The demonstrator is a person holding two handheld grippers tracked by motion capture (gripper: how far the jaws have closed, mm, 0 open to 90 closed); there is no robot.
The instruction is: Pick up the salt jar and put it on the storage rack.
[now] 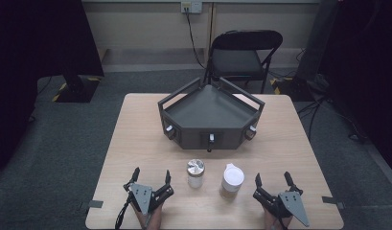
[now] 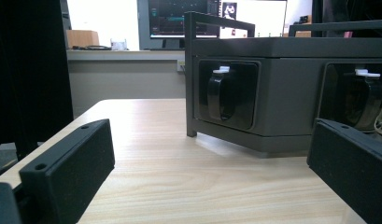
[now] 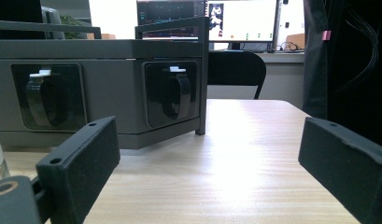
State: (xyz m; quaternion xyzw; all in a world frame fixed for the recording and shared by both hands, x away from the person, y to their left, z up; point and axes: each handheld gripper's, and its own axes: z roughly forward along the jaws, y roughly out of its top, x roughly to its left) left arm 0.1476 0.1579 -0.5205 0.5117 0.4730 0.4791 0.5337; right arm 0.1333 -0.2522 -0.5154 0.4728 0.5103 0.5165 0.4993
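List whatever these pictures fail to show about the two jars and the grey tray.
- Metal-lidded jar: contents too small in the high view.
- White-lidded jar: cut off by the left edge in the right gripper view.
- Grey tray: floor hidden by its front wall in both gripper views.
- Tray knob markings: too small, dark.

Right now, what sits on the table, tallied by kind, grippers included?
Grey tray stand: 1
Jar with a metal lid: 1
Cup with a white lid: 1
Grippers, jaws open and holding nothing: 2, the left gripper and the right gripper
Total: 5
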